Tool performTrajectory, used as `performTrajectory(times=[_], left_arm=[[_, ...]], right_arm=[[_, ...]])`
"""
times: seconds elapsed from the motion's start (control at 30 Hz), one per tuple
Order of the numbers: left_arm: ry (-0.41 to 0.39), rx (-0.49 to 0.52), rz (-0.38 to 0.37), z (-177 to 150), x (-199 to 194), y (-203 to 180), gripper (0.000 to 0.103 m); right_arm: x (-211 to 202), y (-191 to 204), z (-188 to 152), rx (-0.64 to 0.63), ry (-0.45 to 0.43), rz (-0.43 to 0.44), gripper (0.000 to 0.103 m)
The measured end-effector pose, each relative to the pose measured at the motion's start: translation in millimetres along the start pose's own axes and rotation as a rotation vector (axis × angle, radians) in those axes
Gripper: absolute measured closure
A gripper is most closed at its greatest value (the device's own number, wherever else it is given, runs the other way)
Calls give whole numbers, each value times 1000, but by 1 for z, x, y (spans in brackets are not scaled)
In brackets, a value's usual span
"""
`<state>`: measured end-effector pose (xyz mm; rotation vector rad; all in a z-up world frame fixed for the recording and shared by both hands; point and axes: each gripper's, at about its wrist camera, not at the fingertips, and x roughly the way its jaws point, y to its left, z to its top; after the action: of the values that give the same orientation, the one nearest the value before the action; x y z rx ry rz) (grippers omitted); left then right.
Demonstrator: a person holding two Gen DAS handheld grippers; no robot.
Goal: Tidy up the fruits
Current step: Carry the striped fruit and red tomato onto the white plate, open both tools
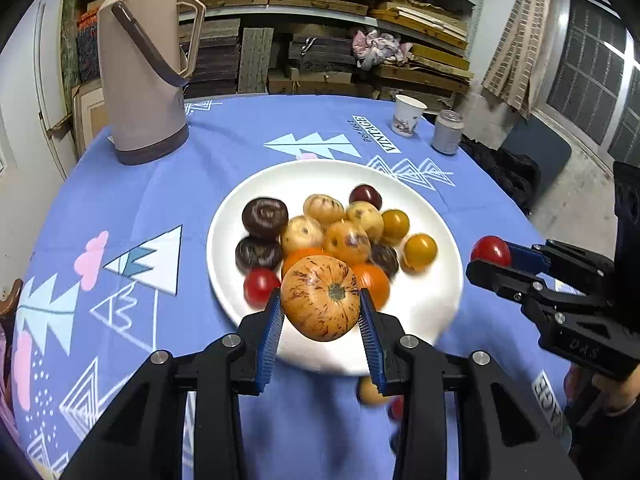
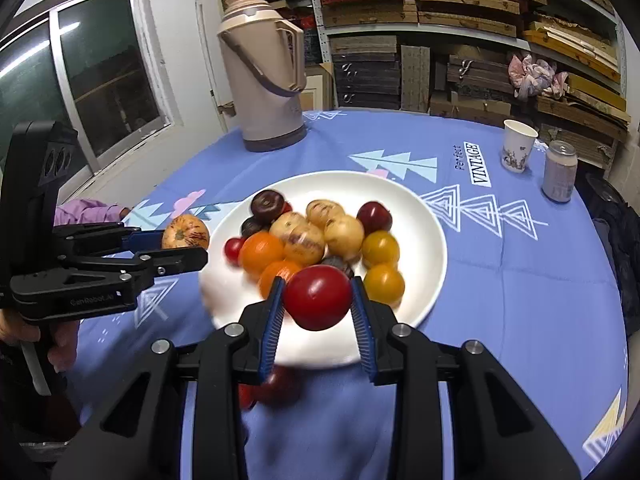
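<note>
The left claw point(image 1: 322, 312) pinches a streaked orange fruit point(image 1: 320, 298) between its blue pads, and the right claw point(image 2: 318, 300) pinches a red fruit point(image 2: 318, 297) the same way. Each fruit sits near the tips of the pads, squeezed at its widest part, which likely keeps the round skin from slipping out. Both claws hang over the near edge of a white plate point(image 1: 430, 312), angled downward, so each fruit seems to be on its way to join the pile already there.

That pile holds dark brown, pale speckled, yellow, orange and red fruits, crowded toward the plate's middle and far half; the near rim is bare, a sensible landing spot. A few blurred fruits lie on the cloth below the claws, probably still to be gathered.

The desk is covered by a blue cloth point(image 1: 200, 184) printed with triangles. A tall beige flask point(image 1: 144, 64), a paper cup point(image 1: 408, 114) and a can point(image 1: 448, 132) stand at its far side. Behind are shelves stacked with boards, and windows flank the room.
</note>
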<state>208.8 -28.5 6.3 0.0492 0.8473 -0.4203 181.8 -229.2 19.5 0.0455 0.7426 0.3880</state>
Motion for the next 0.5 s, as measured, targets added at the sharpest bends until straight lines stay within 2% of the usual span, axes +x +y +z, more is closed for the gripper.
performTrajectory(times=[0.2, 0.4, 0.47, 0.5], left_arm=[[26, -25, 2, 22, 32, 5, 66], [48, -53, 15, 31, 51, 13, 64], [45, -76, 13, 32, 51, 18, 39], [38, -82, 17, 33, 50, 19, 35]], right_arm=[[33, -9, 20, 16, 18, 5, 70], [60, -21, 27, 54, 38, 18, 70], [62, -24, 25, 62, 42, 25, 66], [62, -24, 23, 63, 45, 25, 66]])
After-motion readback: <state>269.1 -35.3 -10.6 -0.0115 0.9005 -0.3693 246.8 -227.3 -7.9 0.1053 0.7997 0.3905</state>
